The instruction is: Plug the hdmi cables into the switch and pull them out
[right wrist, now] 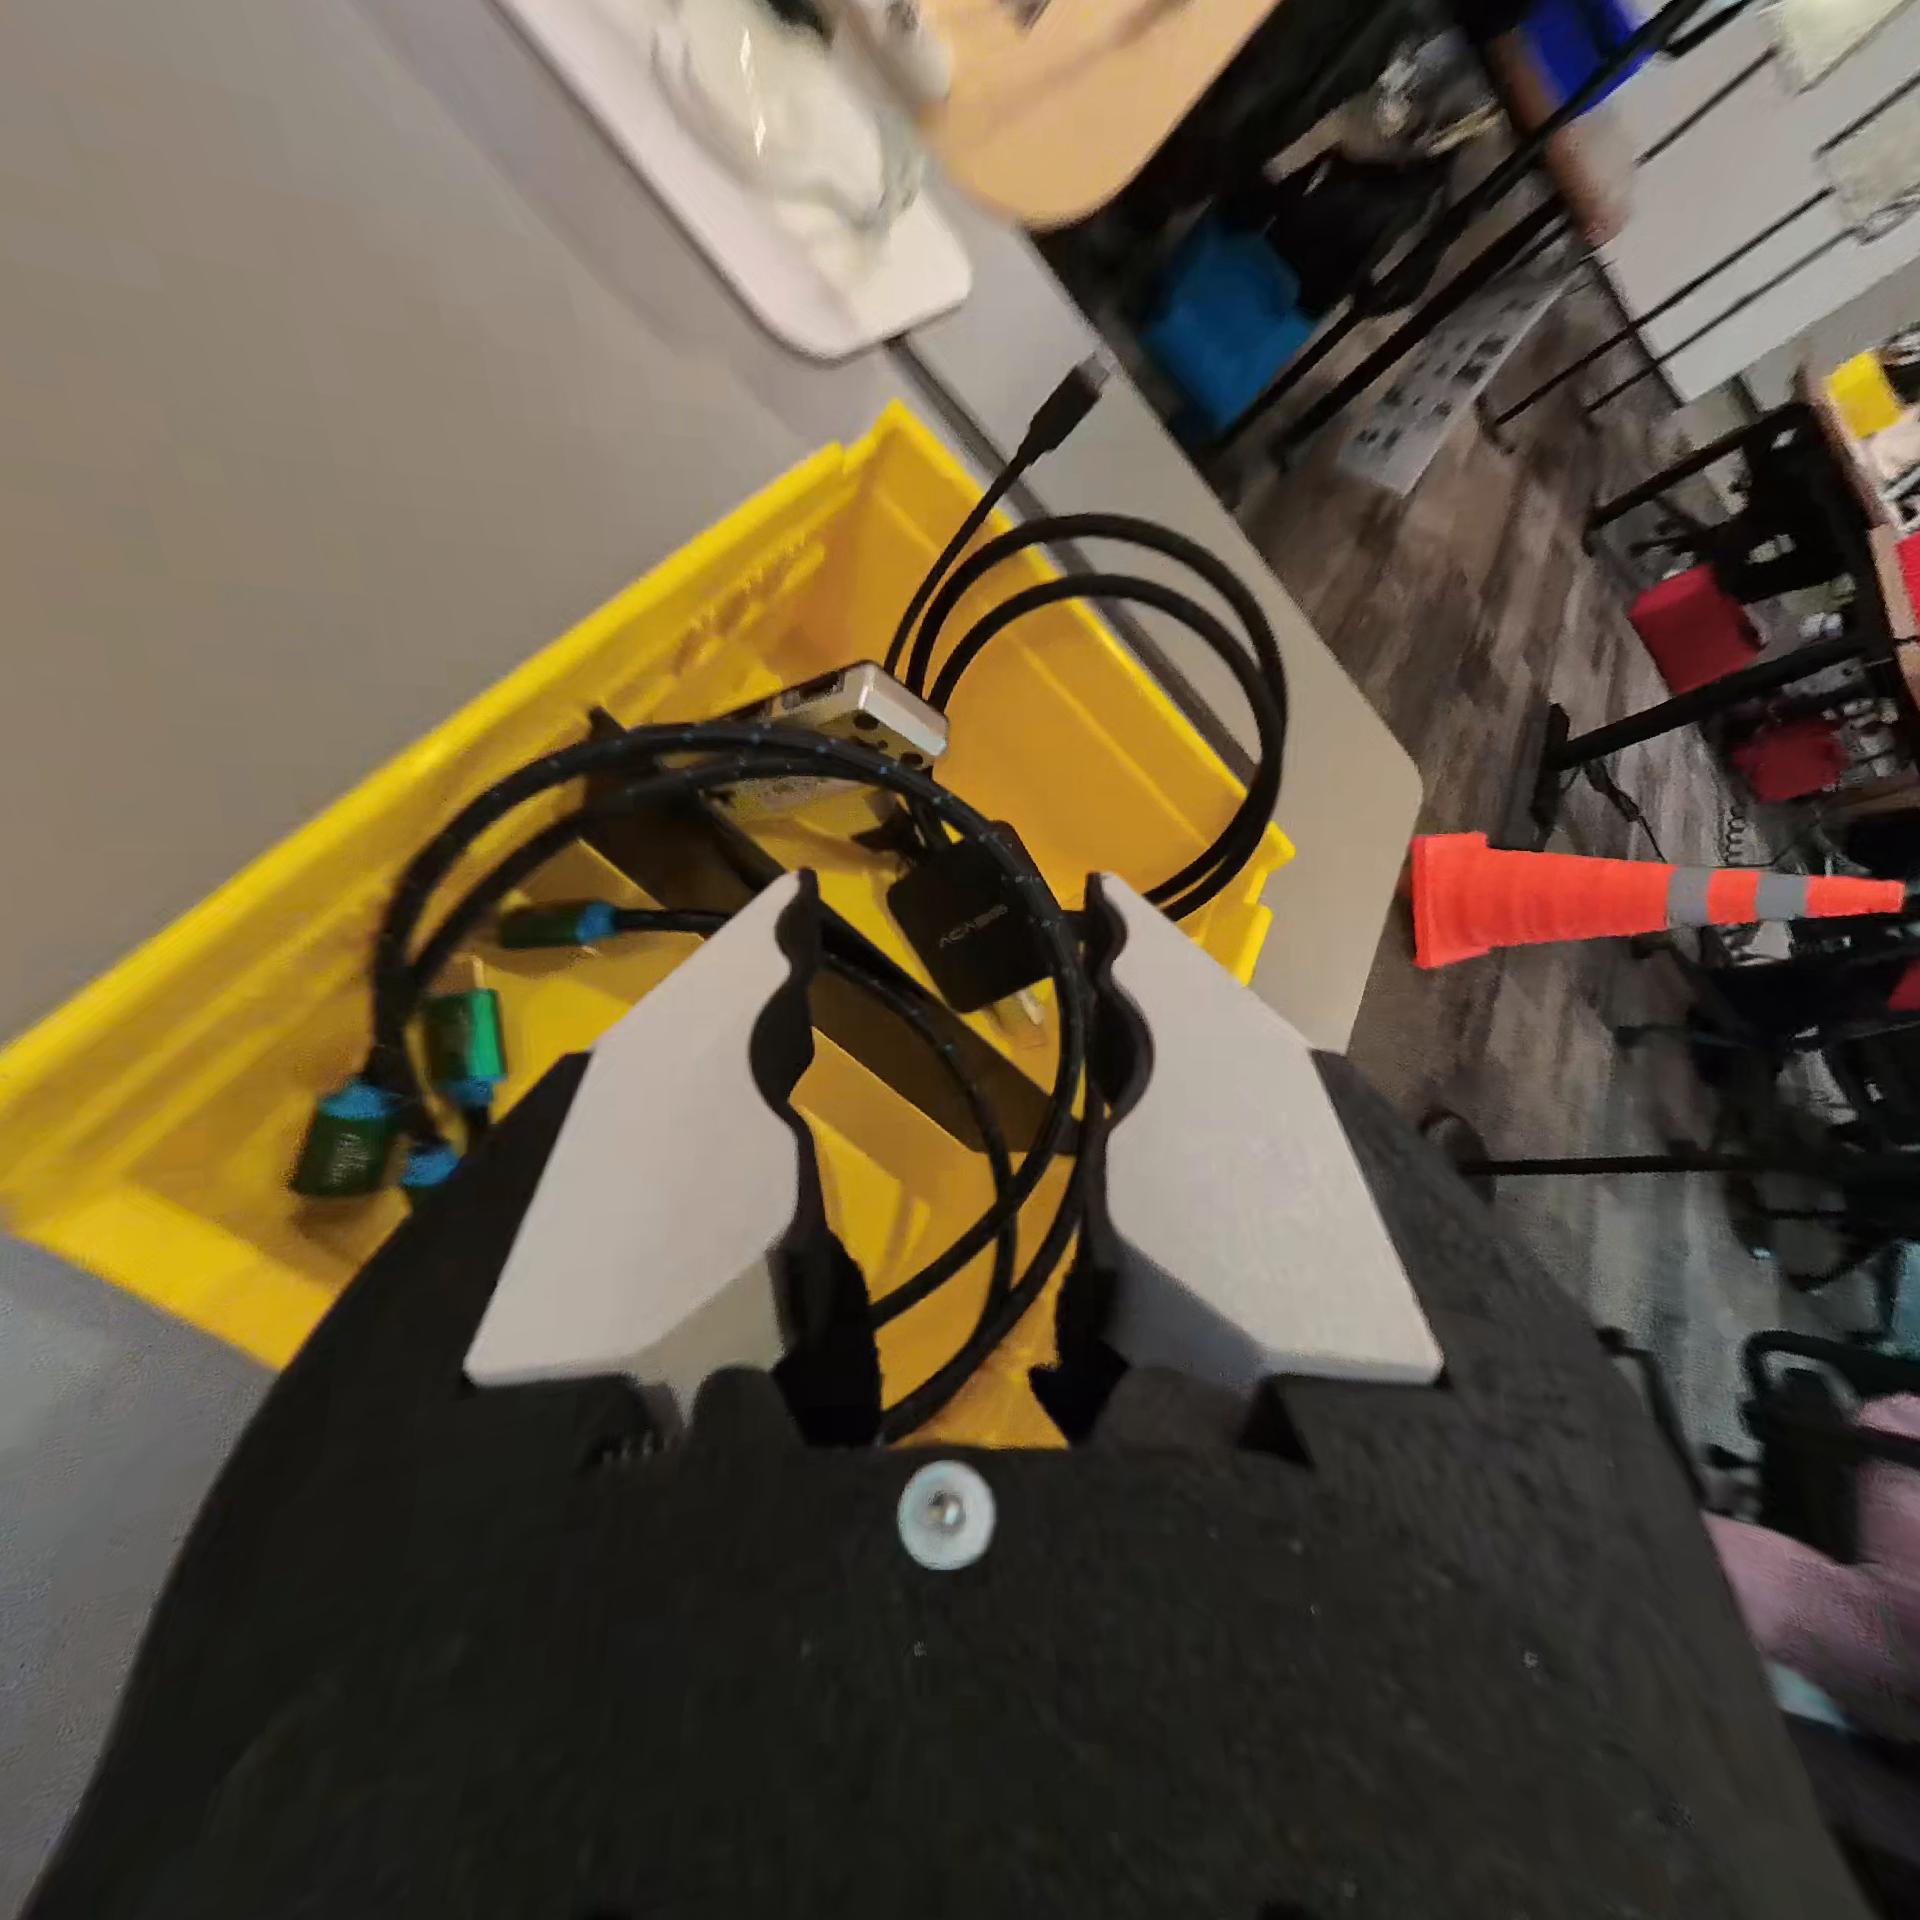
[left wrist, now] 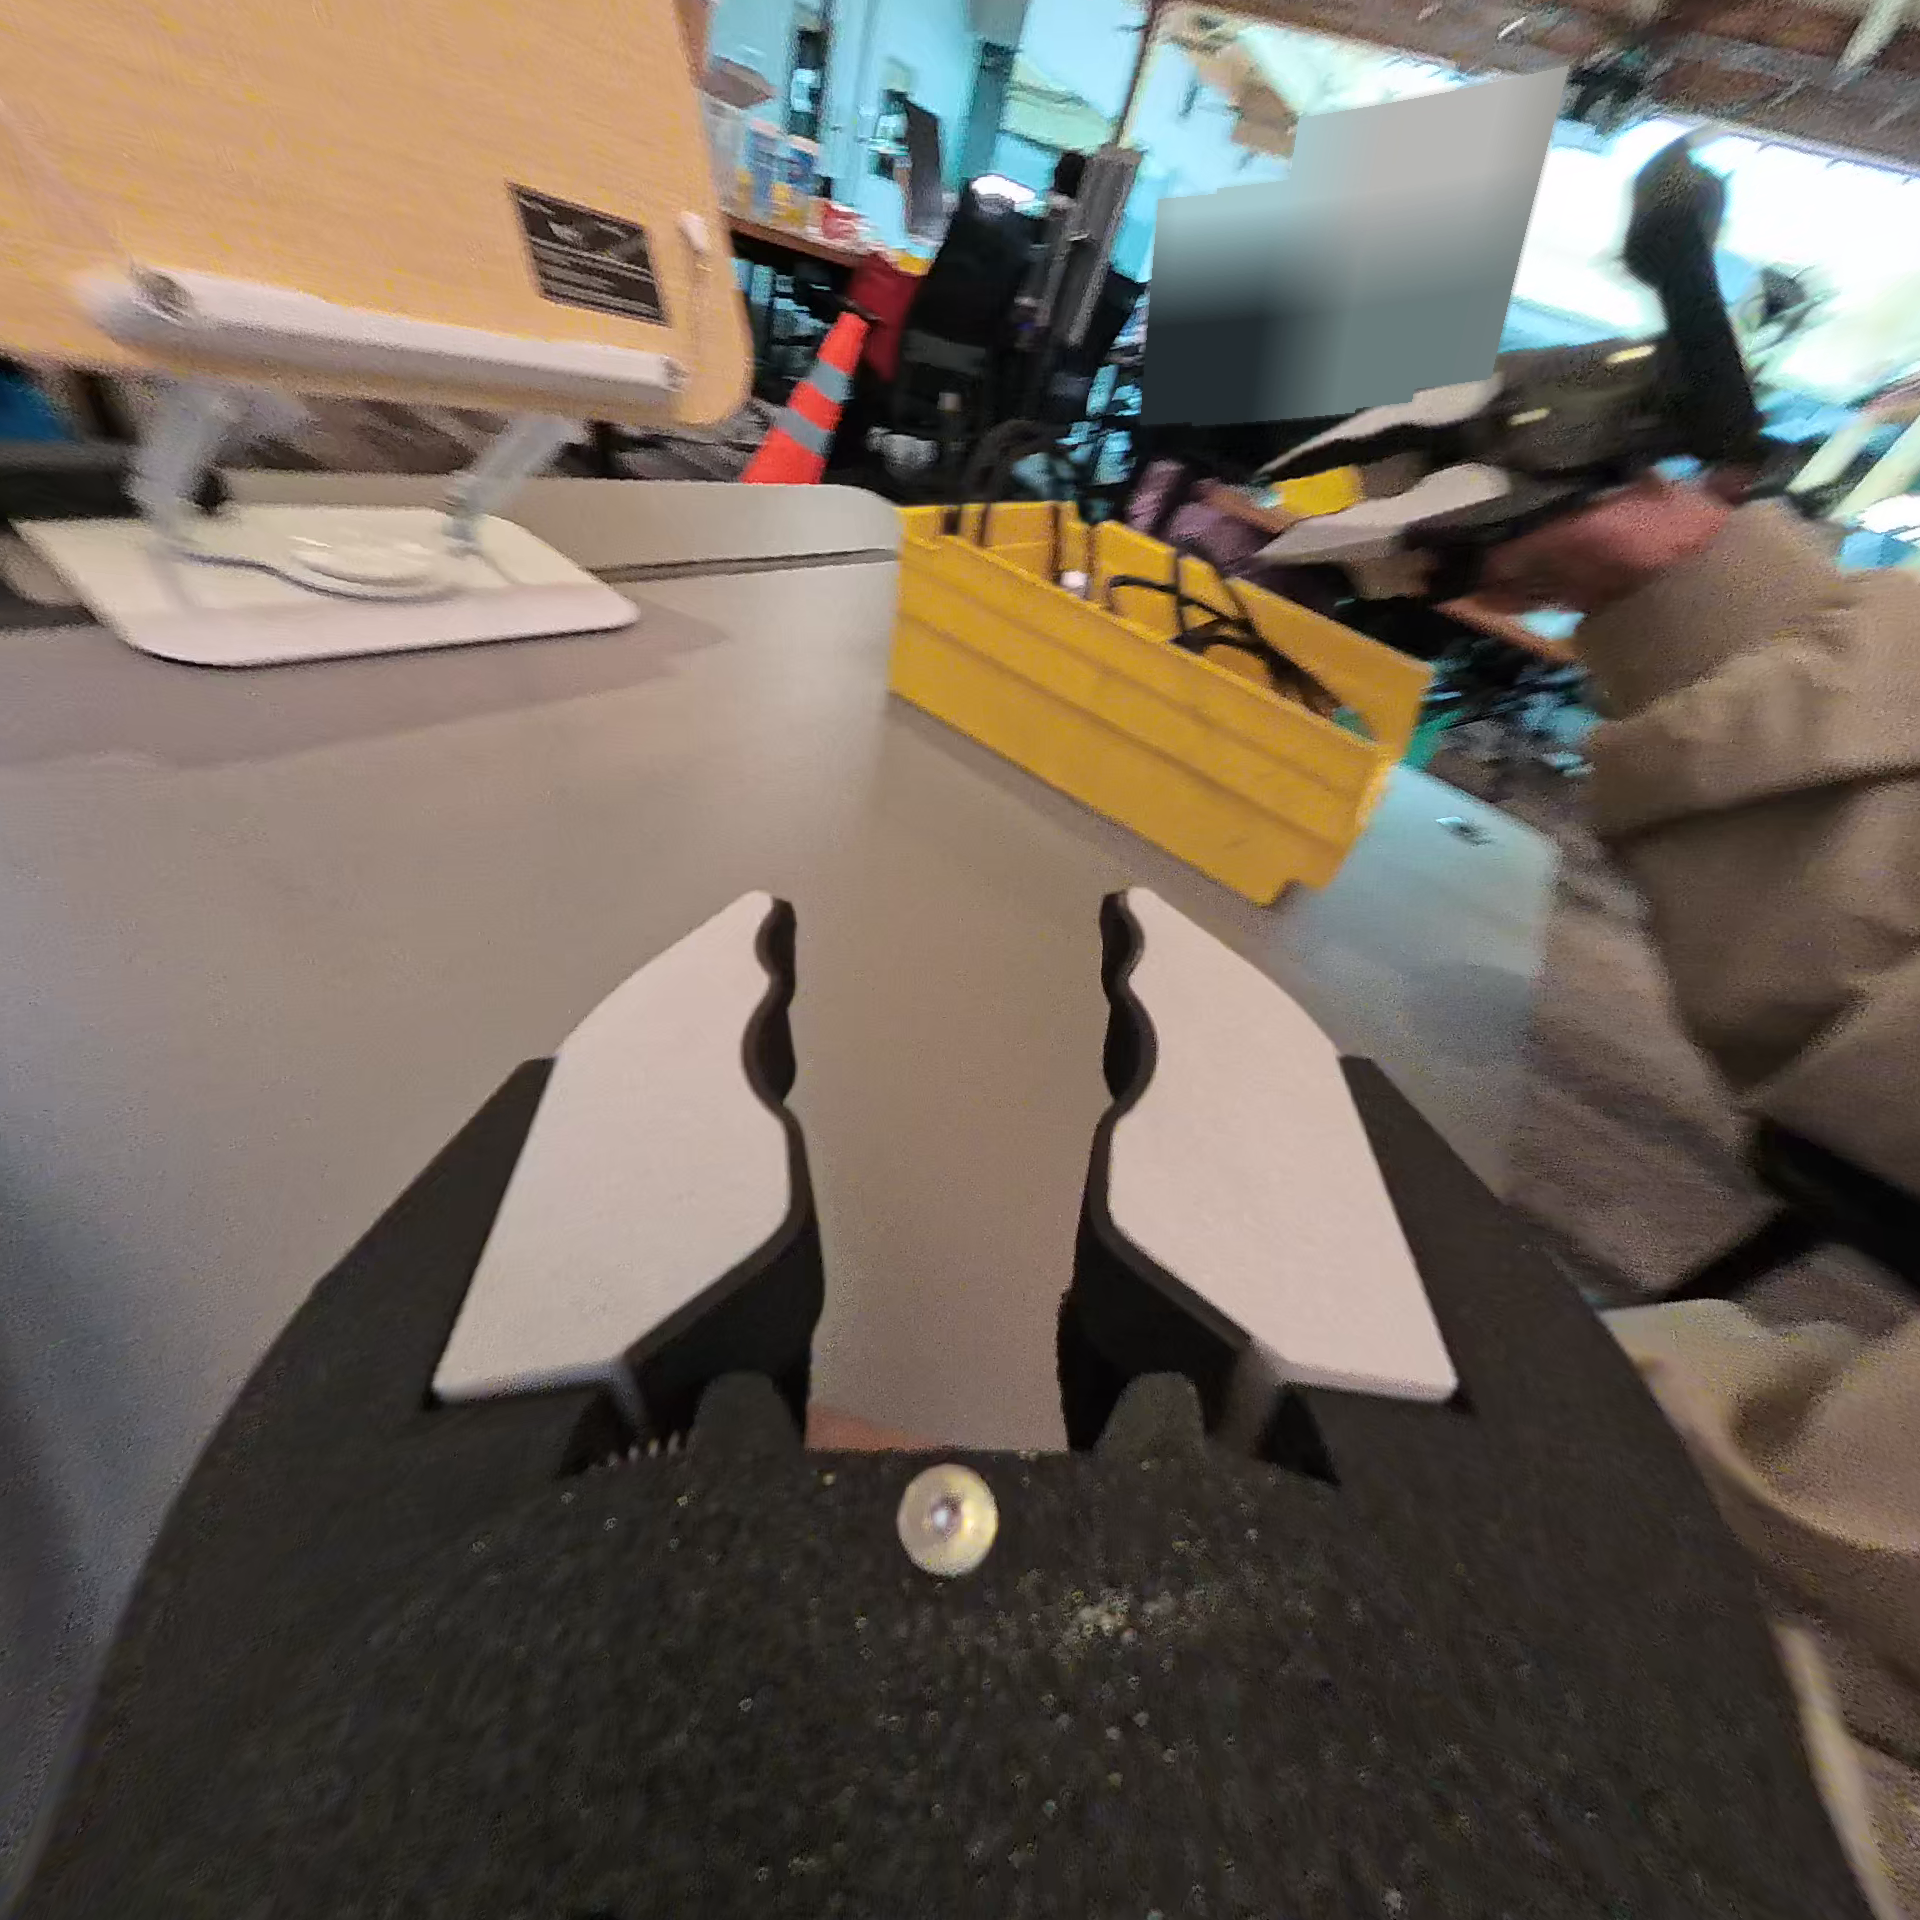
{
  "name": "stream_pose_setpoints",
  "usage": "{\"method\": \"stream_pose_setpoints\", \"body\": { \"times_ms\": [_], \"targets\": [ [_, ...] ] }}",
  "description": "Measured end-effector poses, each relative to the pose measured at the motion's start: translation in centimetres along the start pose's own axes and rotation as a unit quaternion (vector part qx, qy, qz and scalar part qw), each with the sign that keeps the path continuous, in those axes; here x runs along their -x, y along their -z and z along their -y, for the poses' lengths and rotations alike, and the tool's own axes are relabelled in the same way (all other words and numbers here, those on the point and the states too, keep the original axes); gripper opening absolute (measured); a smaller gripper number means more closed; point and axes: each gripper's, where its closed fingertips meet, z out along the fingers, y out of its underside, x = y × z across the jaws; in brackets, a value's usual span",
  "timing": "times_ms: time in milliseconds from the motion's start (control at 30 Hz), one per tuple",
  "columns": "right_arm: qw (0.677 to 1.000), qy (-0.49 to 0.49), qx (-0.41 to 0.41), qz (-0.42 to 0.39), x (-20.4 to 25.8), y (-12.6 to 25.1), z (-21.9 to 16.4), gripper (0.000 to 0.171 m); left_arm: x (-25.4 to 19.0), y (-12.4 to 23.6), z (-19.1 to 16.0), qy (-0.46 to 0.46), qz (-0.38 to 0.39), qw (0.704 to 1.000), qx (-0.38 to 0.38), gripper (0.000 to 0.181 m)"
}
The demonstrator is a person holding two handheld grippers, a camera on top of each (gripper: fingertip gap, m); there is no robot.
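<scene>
A yellow bin [right wrist: 156,1122] on the grey table [right wrist: 260,416] holds the cables. In it lie a silver switch box [right wrist: 862,707], a small black adapter [right wrist: 966,925], black braided HDMI cables [right wrist: 644,748] with green plugs [right wrist: 343,1138], and a looped black cable [right wrist: 1247,644]. My right gripper [right wrist: 945,894] is open and hovers just above the bin, over the coiled cables and holding nothing. My left gripper [left wrist: 945,914] is open and empty over bare table, left of the bin [left wrist: 1122,717]. The right gripper also shows in the left wrist view [left wrist: 1351,478], above the bin.
A white stand base [left wrist: 343,592] carrying a tilted wooden board [left wrist: 364,177] stands at the table's far left. A person's tan sleeve [left wrist: 1745,748] is at the right. An orange cone [right wrist: 1621,899] stands on the floor beyond the table edge.
</scene>
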Motion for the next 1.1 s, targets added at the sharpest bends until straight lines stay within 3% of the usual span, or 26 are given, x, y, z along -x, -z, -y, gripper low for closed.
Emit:
{"method": "stream_pose_setpoints", "body": {
  "times_ms": [33, 100, 167, 267, 500, 600, 900, 1100],
  "targets": [
    [0.999, -0.027, -0.024, -0.009, 0.3, 1.1, 0.1, 0.051, 0.6, 0.8, 0.1, -0.018, 0.032, 0.999, 0.003, 0.054],
    [0.991, -0.106, -0.082, -0.019, 1.5, 3.3, 0.1, 0.051, 1.0, 2.9, 0.4, -0.058, 0.072, 0.996, 0.002, 0.053],
    [0.967, -0.209, -0.144, -0.016, 3.4, 5.2, -0.3, 0.051, 1.5, 5.6, 0.8, -0.069, 0.118, 0.990, -0.018, 0.039],
    [0.921, -0.335, -0.194, -0.037, 5.8, 7.2, -2.7, 0.051, 3.3, 9.9, -0.1, -0.051, 0.187, 0.981, -0.008, 0.051],
    [0.913, -0.372, -0.165, -0.039, 10.1, 7.9, -8.3, 0.059, 12.6, 19.7, -7.9, 0.016, 0.364, 0.924, 0.113, 0.060],
    [0.913, -0.380, -0.145, -0.034, 9.8, 7.8, -9.2, 0.059, 13.7, 21.2, -8.6, 0.039, 0.385, 0.911, 0.142, 0.059],
    [0.901, -0.411, -0.136, -0.043, 9.5, 8.1, -10.3, 0.060, 14.7, 23.1, -9.5, 0.080, 0.400, 0.904, 0.128, 0.054],
    [0.902, -0.410, -0.131, -0.043, 9.2, 7.7, -10.5, 0.060, 14.5, 23.3, -8.7, 0.046, 0.416, 0.899, 0.131, 0.054]
  ]
}}
